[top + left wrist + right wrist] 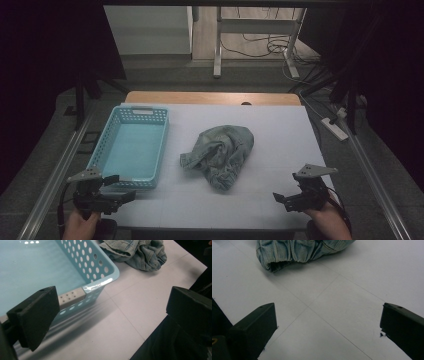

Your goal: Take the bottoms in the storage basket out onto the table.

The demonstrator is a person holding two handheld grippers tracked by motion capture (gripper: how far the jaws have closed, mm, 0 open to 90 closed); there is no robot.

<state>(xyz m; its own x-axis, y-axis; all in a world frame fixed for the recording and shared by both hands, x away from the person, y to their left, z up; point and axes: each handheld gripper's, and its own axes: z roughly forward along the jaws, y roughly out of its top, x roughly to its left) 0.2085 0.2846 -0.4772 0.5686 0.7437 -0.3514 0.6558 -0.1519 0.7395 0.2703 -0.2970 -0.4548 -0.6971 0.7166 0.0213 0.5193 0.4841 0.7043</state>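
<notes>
A crumpled pale denim garment (222, 155) lies in the middle of the white table (280, 130). A light blue perforated basket (131, 148) stands empty to its left. My left gripper (123, 189) is open at the basket's near right corner, with nothing between its jaws. In the left gripper view the basket corner (100, 285) sits just beyond the jaws and the denim garment (140, 252) lies farther off. My right gripper (278, 198) is open near the table's front right edge. The right gripper view has the denim garment (299, 251) a little ahead of the open jaws.
A wooden strip (210, 98) runs along the table's far edge. Metal rails (55, 175) flank the table on both sides. A power strip (334, 127) and cables lie on the floor at the right. Desk legs (218, 45) stand beyond the table.
</notes>
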